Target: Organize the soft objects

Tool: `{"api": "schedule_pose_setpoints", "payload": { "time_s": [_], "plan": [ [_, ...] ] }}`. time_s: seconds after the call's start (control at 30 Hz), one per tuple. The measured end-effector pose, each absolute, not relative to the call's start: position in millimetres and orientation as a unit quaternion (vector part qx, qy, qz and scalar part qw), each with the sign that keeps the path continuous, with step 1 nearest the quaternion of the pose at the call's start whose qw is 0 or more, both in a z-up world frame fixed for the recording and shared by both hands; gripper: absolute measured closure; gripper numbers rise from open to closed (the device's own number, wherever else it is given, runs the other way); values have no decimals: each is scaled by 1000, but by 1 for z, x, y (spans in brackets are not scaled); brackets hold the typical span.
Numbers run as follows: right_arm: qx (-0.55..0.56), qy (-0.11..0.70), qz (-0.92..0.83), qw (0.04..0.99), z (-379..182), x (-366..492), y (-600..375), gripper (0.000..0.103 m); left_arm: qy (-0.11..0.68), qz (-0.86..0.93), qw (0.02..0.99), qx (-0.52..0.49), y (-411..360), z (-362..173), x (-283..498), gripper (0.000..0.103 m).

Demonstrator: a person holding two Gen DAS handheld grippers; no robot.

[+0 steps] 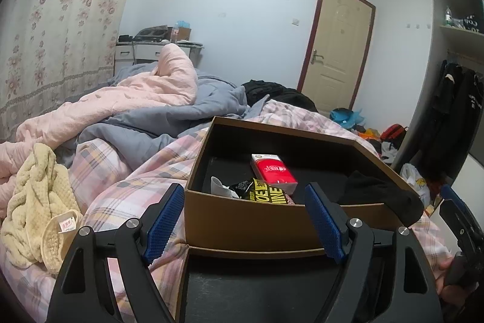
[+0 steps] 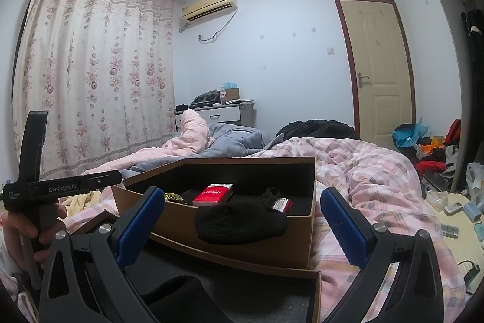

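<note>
While both the left gripper [image 1: 245, 220] and right gripper [image 2: 242, 220] stand open and empty, a black sock [image 2: 240, 221] drapes over the cardboard box [image 2: 242, 247] rim.

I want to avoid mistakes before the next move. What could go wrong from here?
1. The black sock hangs over the near wall of the cardboard box; a nudge may drop it outside.
2. The box sits on a soft, uneven plaid quilt, so pushing it could tip it.
3. The open left gripper straddles the box corner and may snag it.
</note>
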State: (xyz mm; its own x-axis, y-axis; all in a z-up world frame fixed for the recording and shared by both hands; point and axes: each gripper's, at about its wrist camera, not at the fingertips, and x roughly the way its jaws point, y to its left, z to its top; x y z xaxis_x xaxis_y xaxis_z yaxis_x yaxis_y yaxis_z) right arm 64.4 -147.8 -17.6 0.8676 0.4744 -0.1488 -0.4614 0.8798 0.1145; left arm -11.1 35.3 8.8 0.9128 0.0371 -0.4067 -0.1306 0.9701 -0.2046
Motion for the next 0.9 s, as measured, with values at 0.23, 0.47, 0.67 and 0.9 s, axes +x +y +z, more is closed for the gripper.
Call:
{"api": "schedule_pose_setpoints", "payload": {
  "time_s": [0.23, 0.47, 0.67, 0.9],
  "plan": [
    [38, 89, 242, 965, -18, 65, -147, 1, 201, 45, 972, -110, 35, 6, -11, 24],
    [39, 90, 241, 965, -18, 66, -148, 1, 203, 44, 971, -116, 34, 6, -11, 24],
    [38, 90, 240, 966, -19, 65, -148, 1, 204, 44, 971, -116, 34, 6, -11, 24],
    [27, 59, 221, 973, -16, 56, -145, 1, 204, 44, 971, -116, 34, 6, -11, 24]
  ]
}}
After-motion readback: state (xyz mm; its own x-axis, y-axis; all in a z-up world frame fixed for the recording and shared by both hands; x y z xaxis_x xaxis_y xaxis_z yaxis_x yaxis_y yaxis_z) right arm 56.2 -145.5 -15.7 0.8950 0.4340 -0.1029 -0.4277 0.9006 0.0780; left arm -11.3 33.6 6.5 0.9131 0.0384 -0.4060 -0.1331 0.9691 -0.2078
